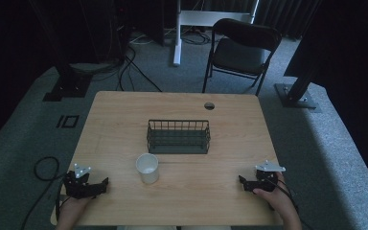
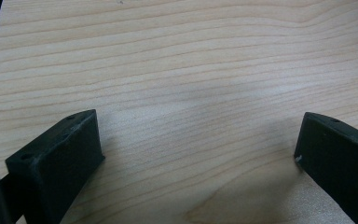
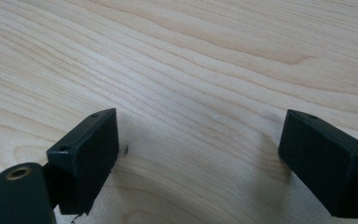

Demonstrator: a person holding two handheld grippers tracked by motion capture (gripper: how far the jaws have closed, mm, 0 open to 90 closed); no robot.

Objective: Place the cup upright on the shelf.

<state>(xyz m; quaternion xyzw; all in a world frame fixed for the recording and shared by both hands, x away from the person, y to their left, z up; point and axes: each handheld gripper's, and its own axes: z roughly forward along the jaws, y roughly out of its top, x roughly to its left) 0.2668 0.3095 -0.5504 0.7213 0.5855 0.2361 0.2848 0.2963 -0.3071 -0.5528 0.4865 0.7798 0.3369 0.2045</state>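
Centrally, white cup (image 1: 147, 168) stands between left gripper (image 1: 103, 184) and right gripper (image 1: 242, 181).

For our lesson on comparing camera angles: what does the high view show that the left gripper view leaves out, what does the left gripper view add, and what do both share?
High view alone: the white paper cup, the dark wire basket behind it, the folding chair, and both grippers, left gripper and right gripper, resting near the front edge. Left gripper view alone: close wood grain between its two black jaws, which stand wide apart. Shared: the wooden table and the left gripper.
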